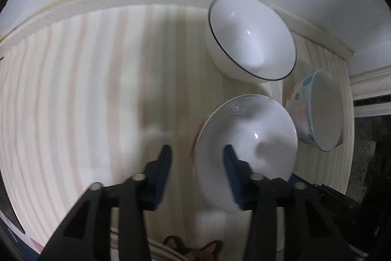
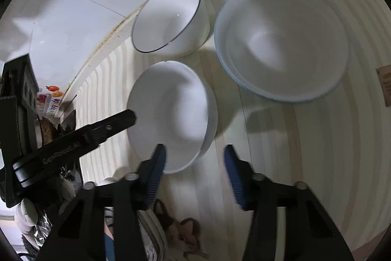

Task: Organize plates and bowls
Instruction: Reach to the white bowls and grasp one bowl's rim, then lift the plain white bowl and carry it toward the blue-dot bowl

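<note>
three bowls stand on the pale striped table (image 2: pixel 305 163). the largest, a blue-rimmed bowl (image 2: pixel 281 40) with coloured spots on its outer wall (seen only from the left side), sits ahead and to the right of the right gripper (image 2: pixel 194 158). the plain white bowl (image 2: pixel 171 114) is closest: its near edge lies between that gripper's blue pads, which stand apart and do not press it, and its left edge lies between the equally parted pads of the left gripper (image 1: pixel 198 158). the smallest, a dark-rimmed bowl (image 2: pixel 168 18), stands behind it near the table's far edge.
</note>
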Demonstrator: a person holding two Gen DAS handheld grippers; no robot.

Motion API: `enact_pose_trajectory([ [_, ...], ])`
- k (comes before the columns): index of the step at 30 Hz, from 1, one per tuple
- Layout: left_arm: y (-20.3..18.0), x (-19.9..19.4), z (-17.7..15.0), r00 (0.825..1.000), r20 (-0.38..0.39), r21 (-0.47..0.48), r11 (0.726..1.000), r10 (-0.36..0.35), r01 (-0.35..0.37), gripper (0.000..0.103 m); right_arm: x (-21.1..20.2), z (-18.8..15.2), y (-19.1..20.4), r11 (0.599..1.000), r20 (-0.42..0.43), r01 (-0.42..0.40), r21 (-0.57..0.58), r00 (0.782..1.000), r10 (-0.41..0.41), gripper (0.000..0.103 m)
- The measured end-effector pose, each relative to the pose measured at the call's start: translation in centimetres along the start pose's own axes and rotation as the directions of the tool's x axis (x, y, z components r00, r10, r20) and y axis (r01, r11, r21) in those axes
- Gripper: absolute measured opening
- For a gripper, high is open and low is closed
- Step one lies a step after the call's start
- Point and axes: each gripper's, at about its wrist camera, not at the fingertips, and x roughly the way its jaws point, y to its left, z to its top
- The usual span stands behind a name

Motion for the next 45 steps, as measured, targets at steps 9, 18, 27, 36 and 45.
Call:
enact_pose_trajectory([
  [9,-1.2,0.6,-0.1,1.000,-0.008,0.036,0.999,0.028,-0.028,0.022,1.6,1.1,0.5,0.999,0.000,0.045,-0.012,0.999,-0.045,0.018],
  [18,-3.3,-2.6,-2.4,0.998,0.041,0.063,0.997,0.038,-0.040,0.022,-0.2,0.0,1.5,0.997,0.008,0.039,-0.060,0.999,-0.039,0.018],
  [27,-5.8,-5.1,-8.7,0.999,0.041,0.115,0.993,0.019,-0.024,0.022,-4.2,-4.6,0.5,0.994,-0.008,0.039,-0.103,0.999,-0.040,0.018],
  [36,-6.5,-2.6,-13.7,0.999,-0.048,0.117,0.993,0.002,0.003,0.022,-5.3,-9.9,-2.5,0.995,-0.046,0.052,-0.091,0.997,-0.057,0.018],
  [45,-8.0,-0.4,-15.8,0.996,-0.087,0.146,0.989,0.022,-0.009,0.022,-3.8,-12.9,-5.0,0.996,-0.100,0.064,-0.055,0.993,-0.069,0.018],
])
